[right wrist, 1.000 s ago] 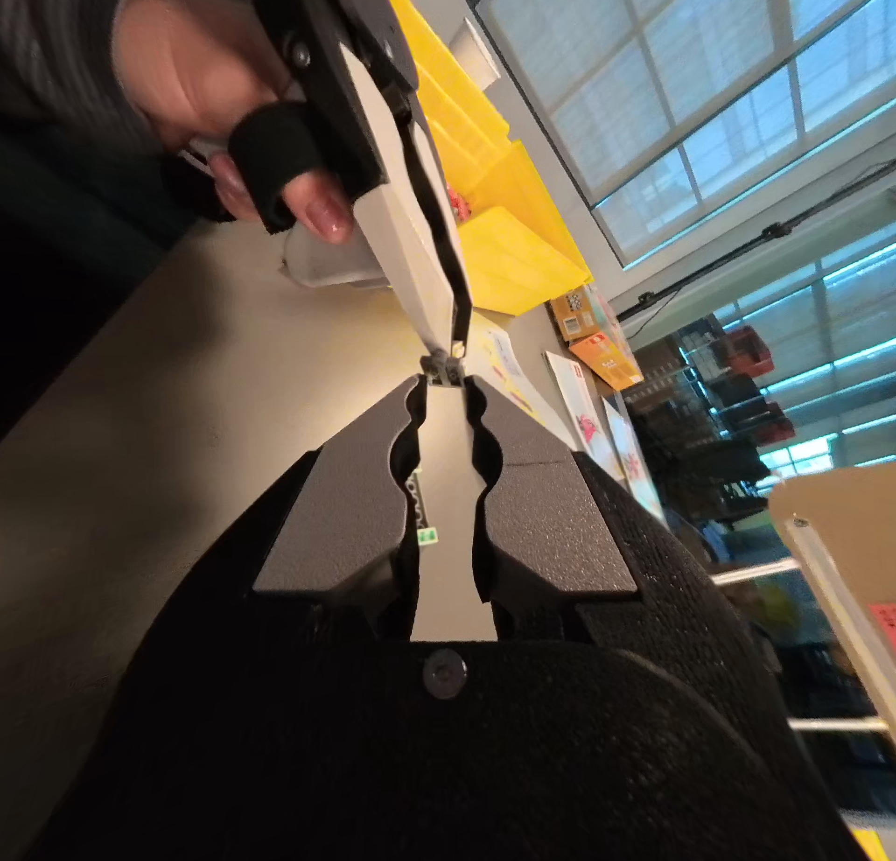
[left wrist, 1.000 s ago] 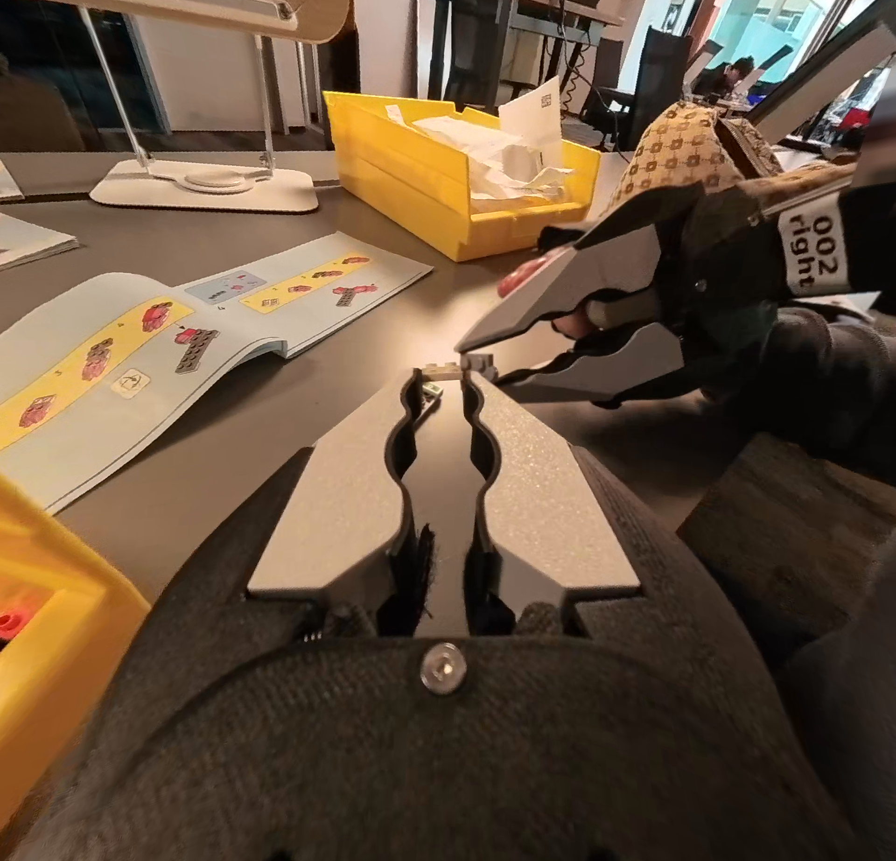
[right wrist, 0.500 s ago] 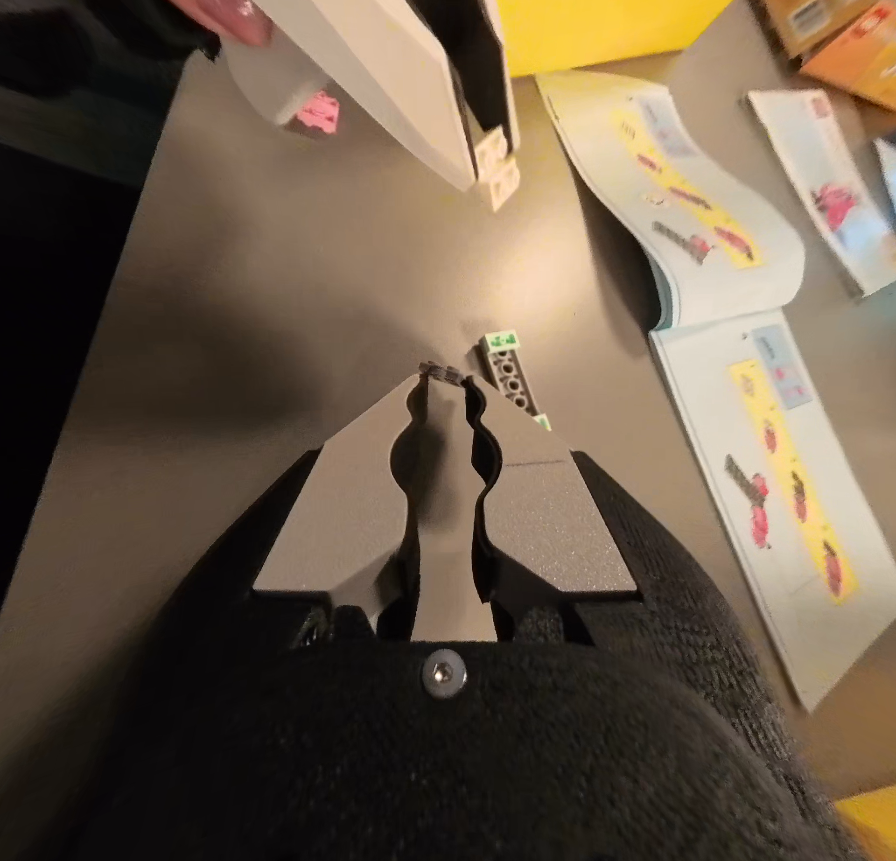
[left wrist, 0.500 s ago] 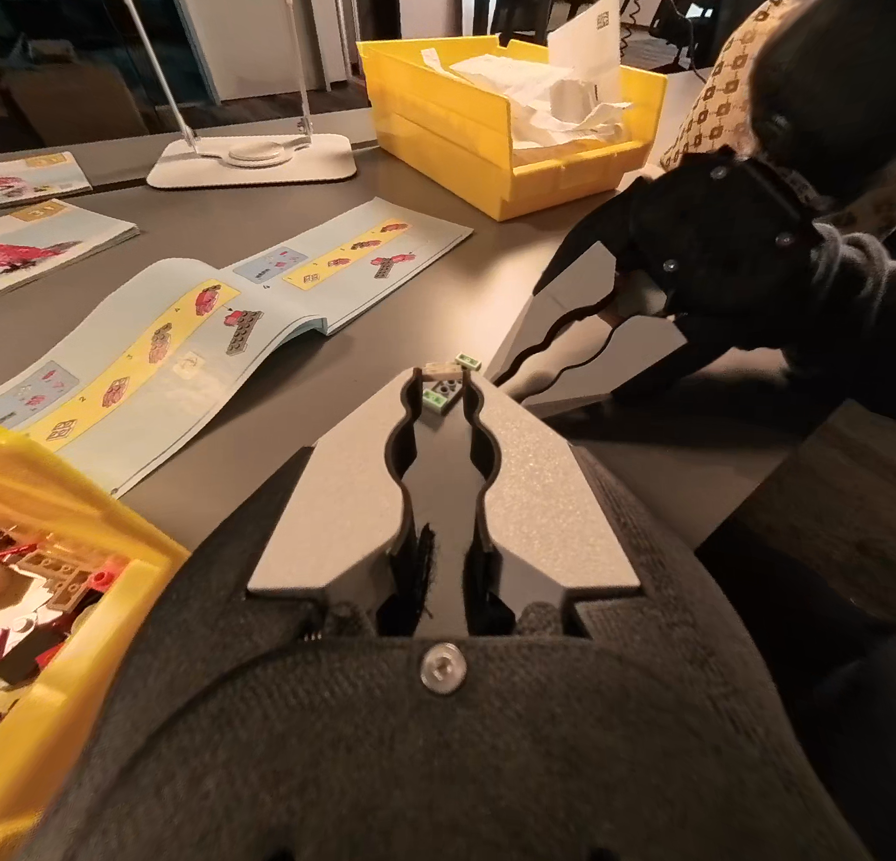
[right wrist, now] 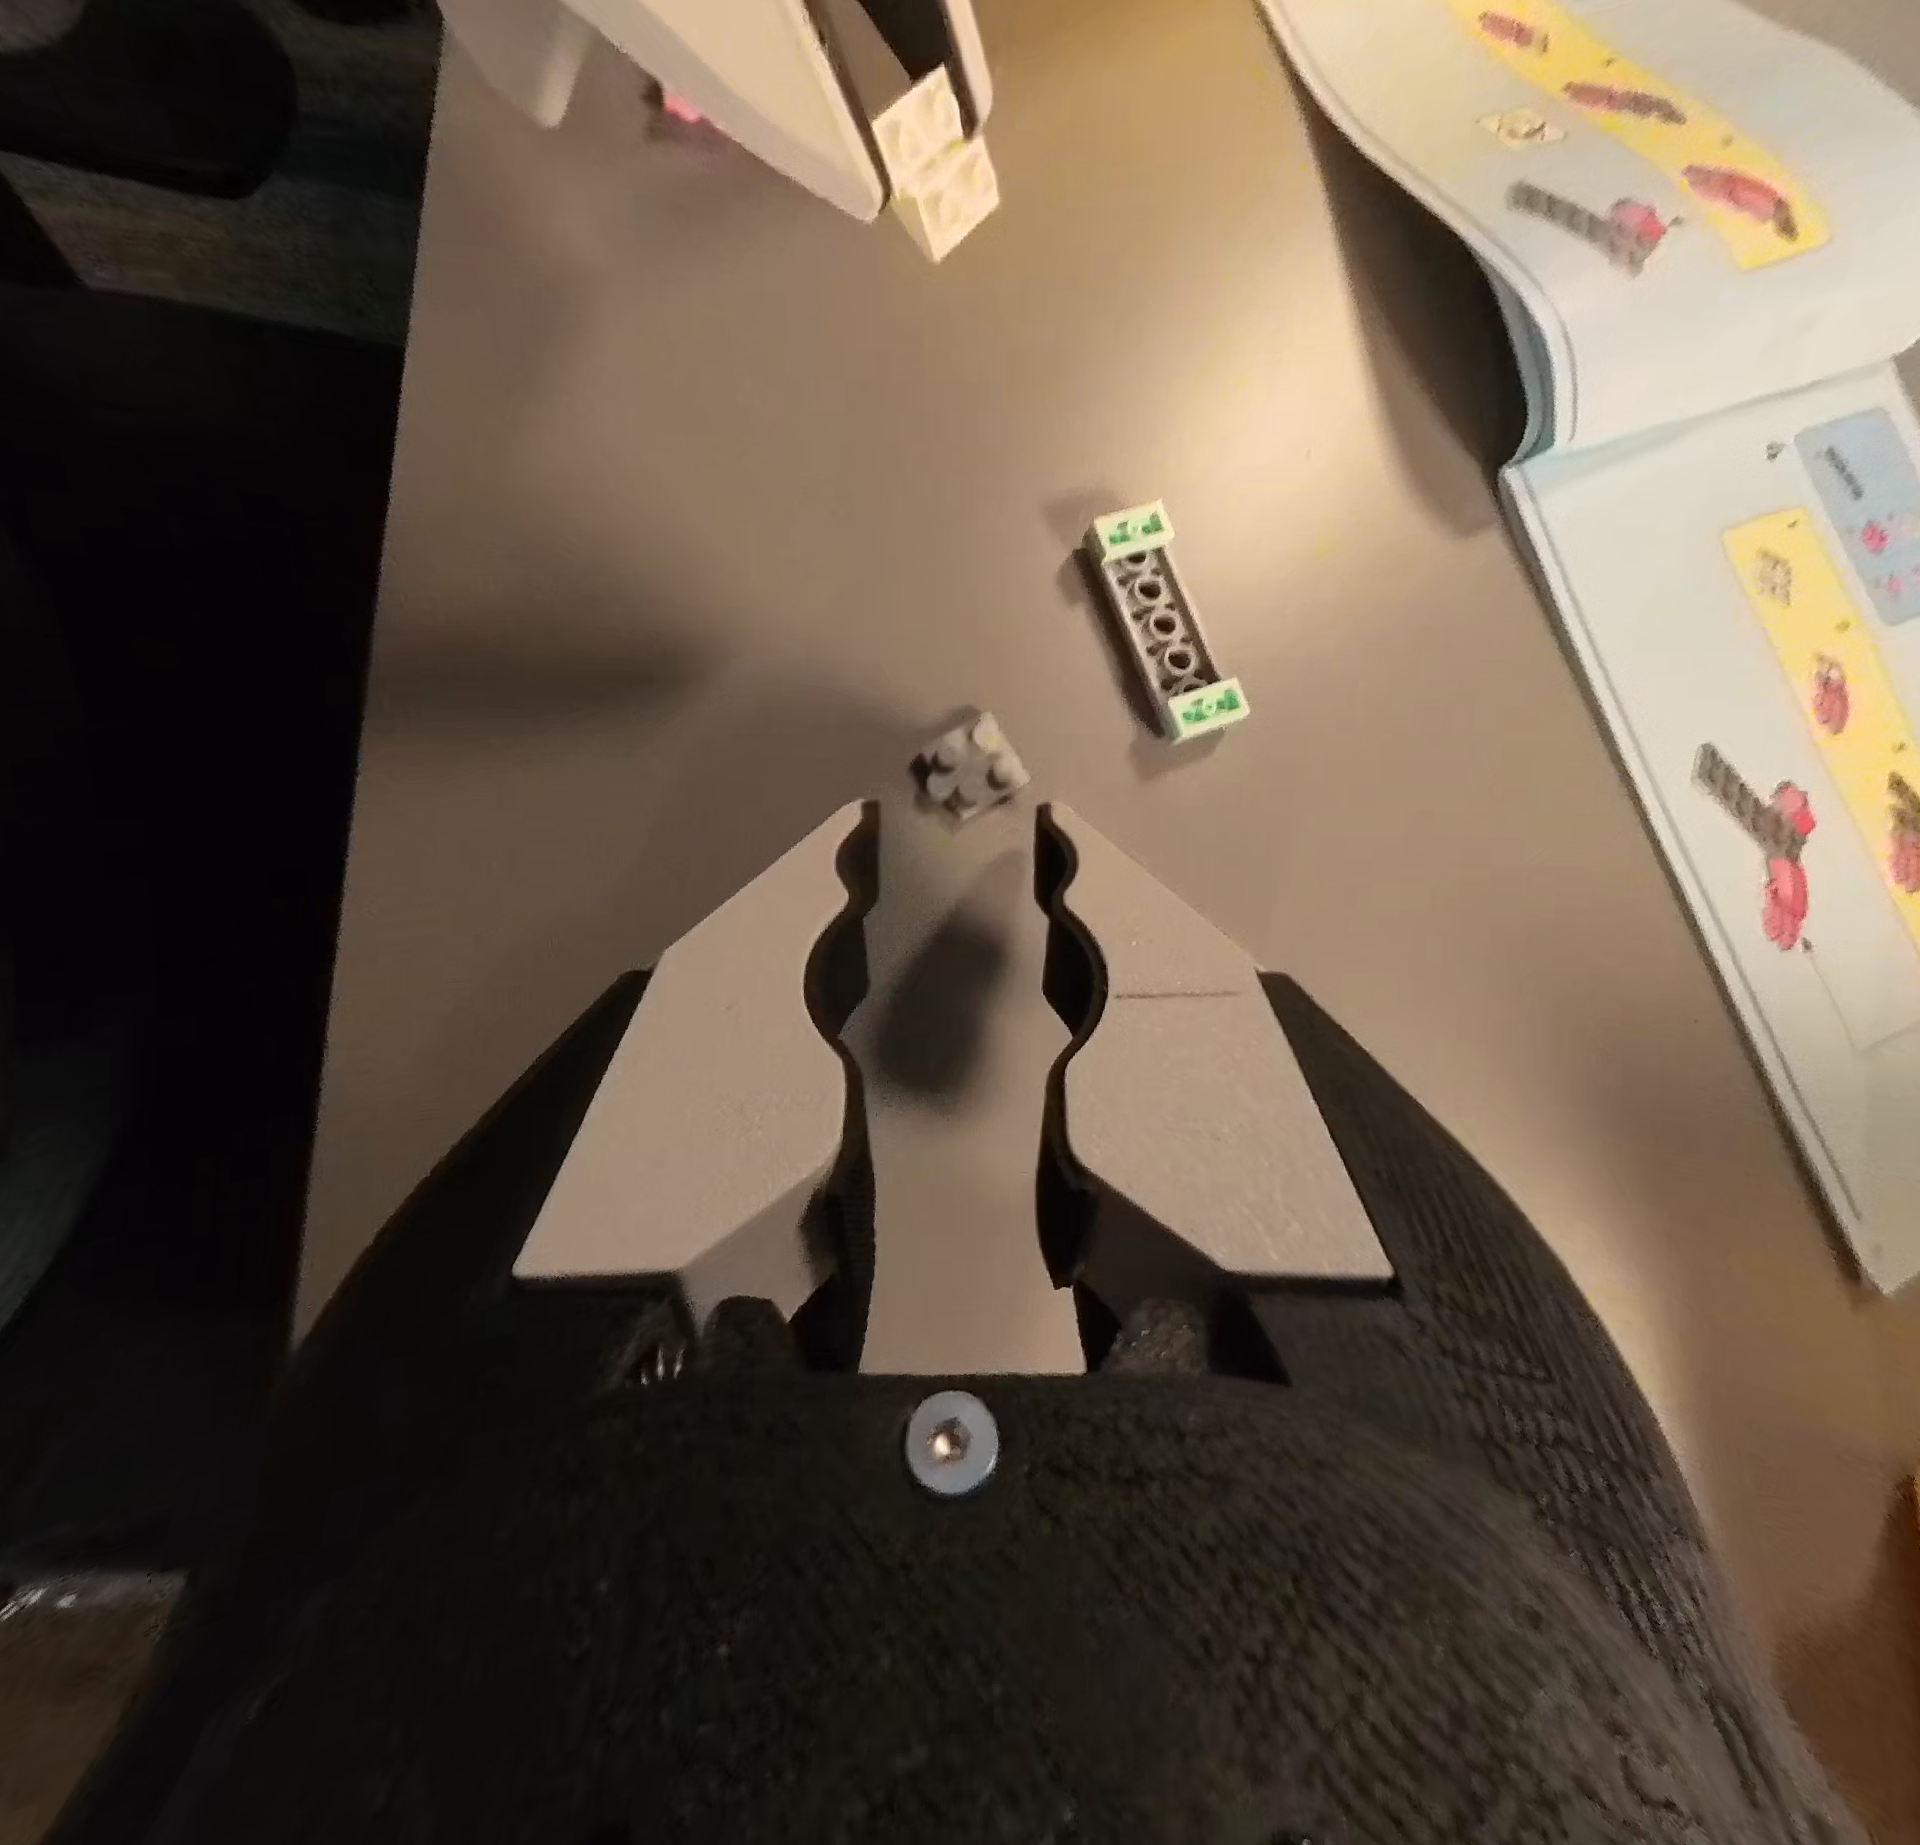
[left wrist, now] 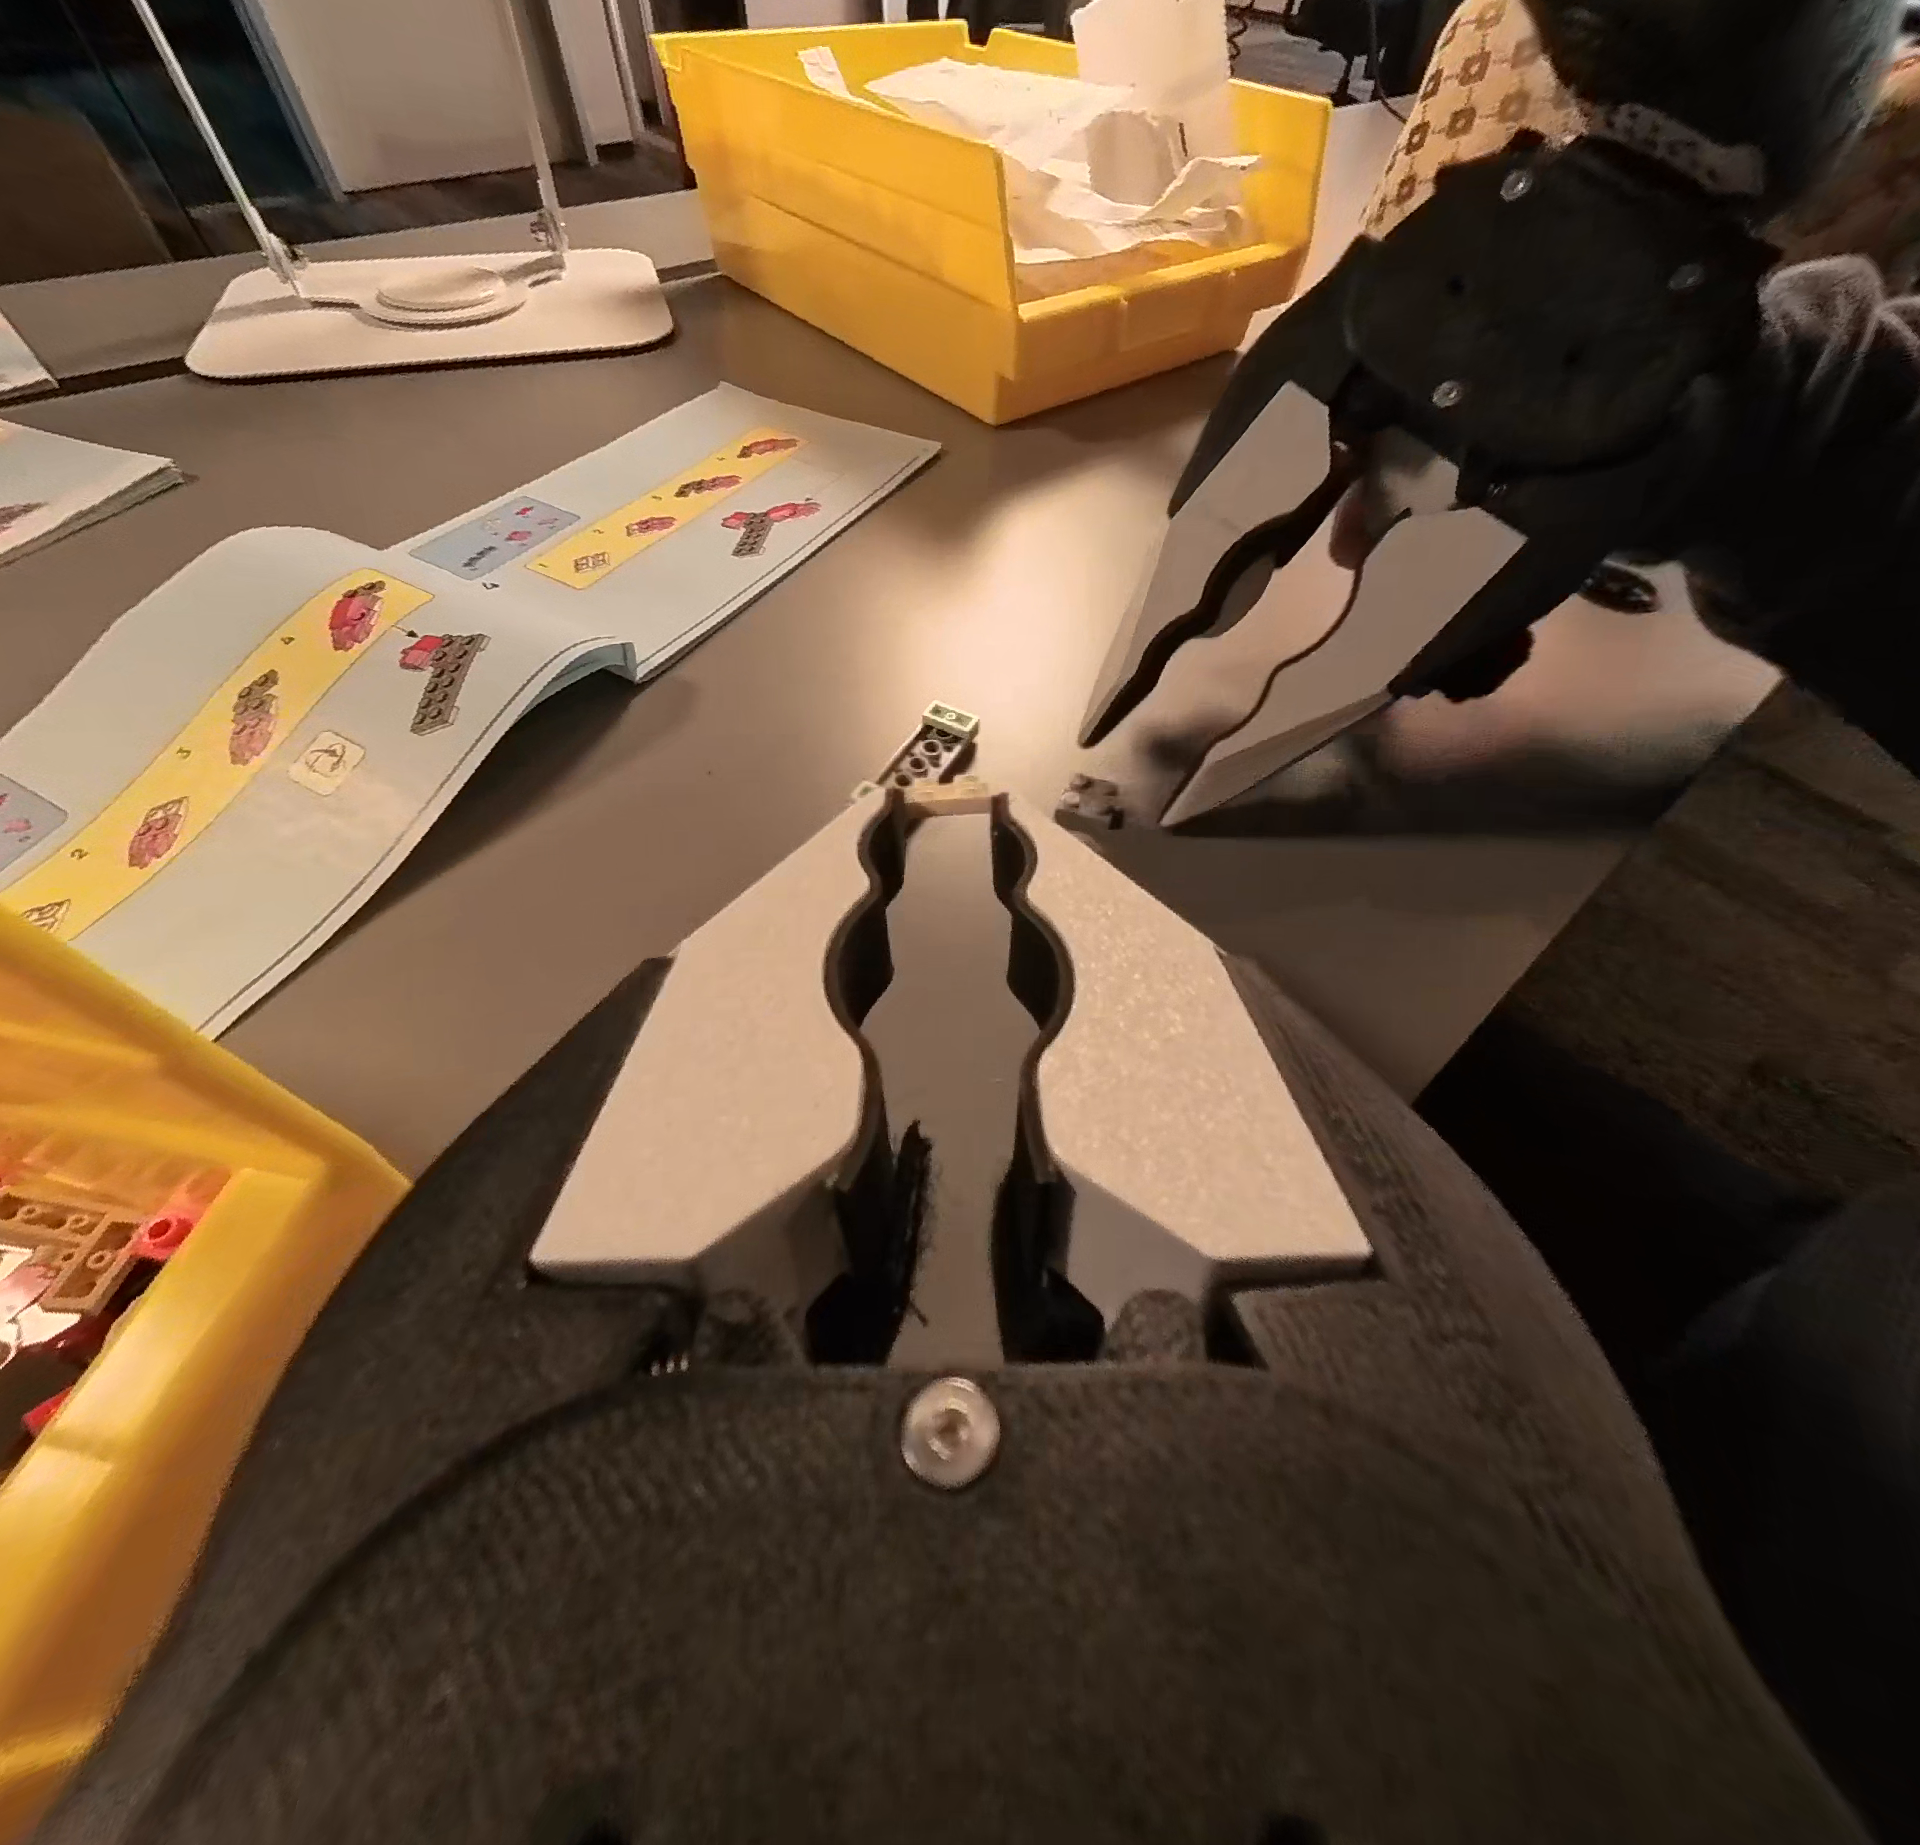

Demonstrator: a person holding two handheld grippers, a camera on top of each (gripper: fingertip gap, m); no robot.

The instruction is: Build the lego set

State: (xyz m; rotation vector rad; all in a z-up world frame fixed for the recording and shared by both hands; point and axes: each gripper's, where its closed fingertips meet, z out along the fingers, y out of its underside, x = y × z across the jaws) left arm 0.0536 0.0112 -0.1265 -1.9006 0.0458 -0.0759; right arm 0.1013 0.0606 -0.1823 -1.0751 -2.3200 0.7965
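The grey surface (right wrist: 675, 507) in front of you carries everything. At its far side stands a yellow bin (left wrist: 997, 237) stuffed with crumpled white paper (left wrist: 1101, 154), and to its left the white base of a lamp (left wrist: 436, 309). A second yellow bin (left wrist: 135, 1203) sits at your near left, with red and tan bricks inside. An open instruction booklet (left wrist: 436, 673) lies between the two bins, its pages pale blue with yellow strips.

Your left gripper (left wrist: 943, 806) has its jaws closed on a small cream brick (right wrist: 935, 164): the right wrist view shows the brick clamped between the two fingertips, sticking out past them, held above the surface.

Your right gripper (right wrist: 951, 808) has its jaws open with nothing between them. In the left wrist view, its tips point down at the surface, just above it.

A long grey brick (right wrist: 1164, 632) with holes through it and a pale green tile at each end lies flat on the surface, near the booklet and just beyond your left gripper's tips.

A small dark grey square plate (right wrist: 971, 761), studs up, lies on the surface just ahead of your right gripper's open fingertips, close to them but not touched, and apart from the long brick.
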